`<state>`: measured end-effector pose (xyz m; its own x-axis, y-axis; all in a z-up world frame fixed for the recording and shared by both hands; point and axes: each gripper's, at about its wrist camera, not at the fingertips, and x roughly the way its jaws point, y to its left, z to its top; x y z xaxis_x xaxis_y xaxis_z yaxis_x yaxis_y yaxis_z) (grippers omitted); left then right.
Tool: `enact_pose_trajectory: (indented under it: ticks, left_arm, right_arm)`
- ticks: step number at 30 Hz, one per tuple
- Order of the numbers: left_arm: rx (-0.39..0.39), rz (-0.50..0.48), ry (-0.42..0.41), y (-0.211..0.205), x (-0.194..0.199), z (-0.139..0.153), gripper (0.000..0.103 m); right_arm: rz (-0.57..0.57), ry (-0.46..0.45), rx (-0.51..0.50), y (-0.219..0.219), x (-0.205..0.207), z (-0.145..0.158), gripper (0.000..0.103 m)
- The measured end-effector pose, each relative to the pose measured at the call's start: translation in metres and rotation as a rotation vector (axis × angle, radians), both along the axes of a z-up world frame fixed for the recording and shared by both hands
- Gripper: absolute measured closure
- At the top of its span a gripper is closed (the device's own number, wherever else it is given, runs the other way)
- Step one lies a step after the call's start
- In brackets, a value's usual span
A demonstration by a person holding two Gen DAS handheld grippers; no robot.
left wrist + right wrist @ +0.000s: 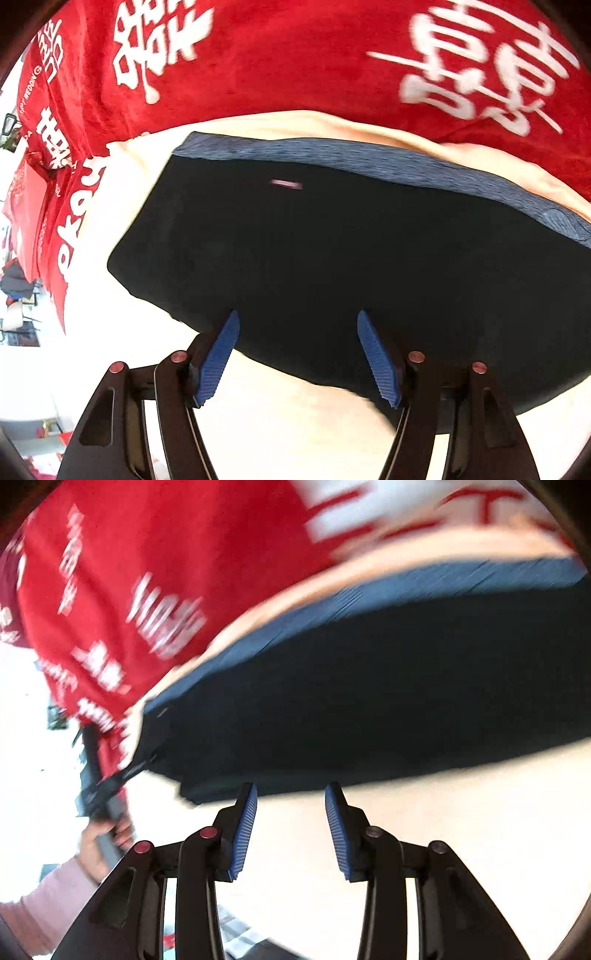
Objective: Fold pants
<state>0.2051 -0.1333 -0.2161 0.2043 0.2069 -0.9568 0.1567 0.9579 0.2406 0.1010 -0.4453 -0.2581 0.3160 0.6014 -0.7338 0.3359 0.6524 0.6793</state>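
- Between left gripper pads: bare gap, jaws apart, nothing clamped; blue ribbed fingertips over near hem of pants, contact not clear.
- At 12 o'clock from left jaws: pants spread flat, black, folded into broad slab; blue-grey waistband along far edge, running 10 to 3 o'clock; tiny pale label near 11 o'clock on black cloth.
- Under pants: cream surface, showing at 6 o'clock between gripper arms and as thin strip beyond waistband.
- Farther out, 9 round to 2 o'clock: red cloth with white characters, draped behind cream surface and hanging down at left edge.
- Between right gripper pads: jaws apart, narrower gap than left, empty; fingertips just at near edge of pants, touching or not cannot tell, view blurred.
- At 12 o'clock from right jaws: same black pants, waistband slanting from 9 up to 2 o'clock; corner of pants at 10 o'clock.
- At 9 o'clock in right wrist view: other gripper as dark blurred bar, held by hand with pink sleeve at 8 o'clock.
- Beyond, 10 to 1 o'clock: red cloth, print smeared.
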Motion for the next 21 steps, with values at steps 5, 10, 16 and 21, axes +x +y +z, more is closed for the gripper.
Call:
enact_pose_trajectory:
  ticks: [5, 10, 16, 21]
  left_arm:
    - [0.001, -0.074, -0.022, 0.037, 0.027, -0.007, 0.035]
    - [0.02, -0.12, -0.03, 0.078, 0.053, -0.022, 0.035]
    - [-0.073, -0.135, -0.034, 0.112, 0.065, -0.039, 0.021]
    - [-0.13, -0.128, 0.008, 0.14, 0.074, -0.041, 0.021]
  right_arm:
    - [-0.024, -0.007, 0.179, 0.092, 0.012, -0.004, 0.061]
    - [-0.097, 0.013, 0.249, 0.146, 0.03, -0.031, 0.061]
    - [-0.202, 0.005, 0.295, 0.159, 0.041, -0.05, 0.061]
    - [-0.206, 0.029, 0.29, 0.151, 0.063, -0.049, 0.094]
